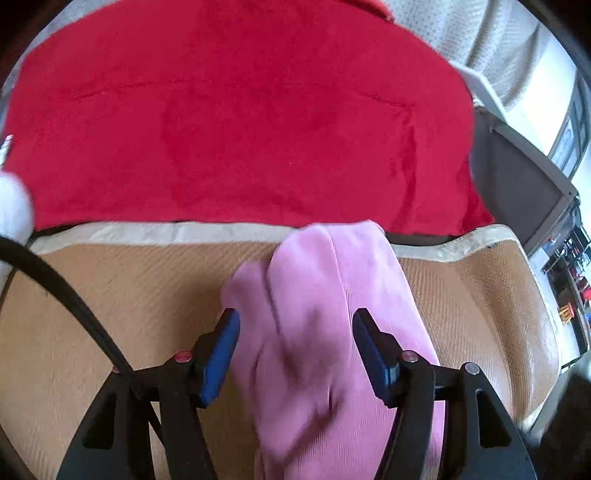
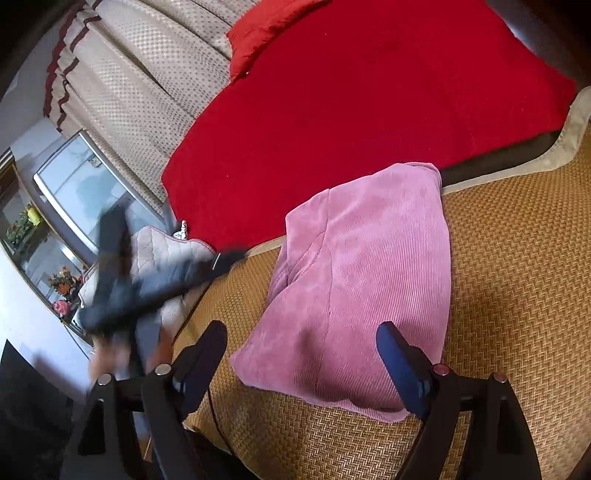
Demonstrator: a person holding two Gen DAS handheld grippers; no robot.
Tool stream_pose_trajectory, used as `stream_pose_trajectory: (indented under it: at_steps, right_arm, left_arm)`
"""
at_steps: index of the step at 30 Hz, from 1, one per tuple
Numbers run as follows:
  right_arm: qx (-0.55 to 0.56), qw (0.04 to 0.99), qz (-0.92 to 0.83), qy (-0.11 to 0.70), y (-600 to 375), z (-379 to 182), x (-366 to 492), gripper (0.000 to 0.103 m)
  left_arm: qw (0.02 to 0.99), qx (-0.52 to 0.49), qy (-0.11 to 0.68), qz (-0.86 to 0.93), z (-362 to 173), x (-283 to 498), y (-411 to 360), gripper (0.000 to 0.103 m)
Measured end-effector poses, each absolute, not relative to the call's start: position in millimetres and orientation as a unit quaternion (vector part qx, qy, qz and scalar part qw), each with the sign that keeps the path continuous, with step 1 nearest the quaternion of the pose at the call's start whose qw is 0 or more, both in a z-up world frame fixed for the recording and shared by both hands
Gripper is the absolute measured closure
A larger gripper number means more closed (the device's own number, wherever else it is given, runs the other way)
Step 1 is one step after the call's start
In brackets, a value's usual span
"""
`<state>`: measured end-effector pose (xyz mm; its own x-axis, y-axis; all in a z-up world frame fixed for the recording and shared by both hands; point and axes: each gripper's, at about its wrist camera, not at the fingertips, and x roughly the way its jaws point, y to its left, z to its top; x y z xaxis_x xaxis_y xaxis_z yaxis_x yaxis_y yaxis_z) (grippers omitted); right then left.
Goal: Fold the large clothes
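A pink ribbed garment lies folded into a compact rectangle on a woven tan mat. In the left wrist view the pink garment runs between my left gripper's blue pads, which stand wide apart on either side of it without pinching it. My right gripper is open, hovering over the near edge of the garment. The blurred left gripper shows at the left of the right wrist view.
A large red blanket covers the bed beyond the mat. A red pillow and a beige dotted curtain lie behind it. A quilted cushion and a window are at the left. A black strap crosses the left.
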<state>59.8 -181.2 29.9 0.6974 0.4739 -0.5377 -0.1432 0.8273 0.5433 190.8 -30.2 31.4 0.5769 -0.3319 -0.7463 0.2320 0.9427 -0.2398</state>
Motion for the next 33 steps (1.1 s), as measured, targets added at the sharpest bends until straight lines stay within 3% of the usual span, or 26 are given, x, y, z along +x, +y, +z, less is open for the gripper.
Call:
stream_pose_trajectory:
  at_steps: [1, 3, 4, 5, 10, 15, 17, 19, 26, 31, 33]
  right_arm:
    - [0.241, 0.89, 0.174, 0.347, -181, 27, 59, 0.017]
    - [0.249, 0.887, 0.178, 0.346, -183, 22, 58, 0.017]
    - [0.253, 0.885, 0.18, 0.347, -184, 19, 59, 0.017]
    - [0.256, 0.884, 0.182, 0.346, -185, 17, 59, 0.018]
    - [0.269, 0.879, 0.188, 0.346, -194, 8, 59, 0.018]
    - [0.277, 0.877, 0.18, 0.348, -200, 5, 56, 0.017]
    - [0.275, 0.882, 0.18, 0.339, -199, 9, 51, 0.017]
    - [0.269, 0.887, 0.179, 0.33, -198, 16, 46, 0.017]
    - [0.267, 0.897, 0.163, 0.314, -195, 26, 28, 0.017]
    - [0.251, 0.901, 0.15, 0.321, -190, 23, 33, 0.013]
    - [0.243, 0.885, 0.155, 0.366, -183, 8, 48, 0.012]
  left_arm:
    - [0.883, -0.056, 0.439, -0.155, 24, 207, -35, 0.039]
    - [0.869, -0.059, 0.47, -0.144, 5, 238, -40, 0.053]
    - [0.858, -0.055, 0.495, -0.126, -10, 251, -42, 0.078]
    - [0.844, -0.054, 0.523, -0.107, -29, 263, -40, 0.087]
    - [0.851, -0.047, 0.515, -0.084, -60, 265, -35, 0.088]
    - [0.86, -0.048, 0.502, -0.076, -40, 252, -36, 0.087]
    - [0.87, -0.05, 0.485, -0.075, -24, 234, -28, 0.065]
    - [0.883, -0.056, 0.46, -0.082, -7, 210, -22, 0.051]
    - [0.901, -0.067, 0.416, -0.101, 21, 126, -6, 0.041]
    - [0.885, -0.018, 0.463, -0.049, -30, 110, -12, 0.041]
    - [0.877, -0.043, 0.476, -0.047, -46, 114, -4, 0.041]
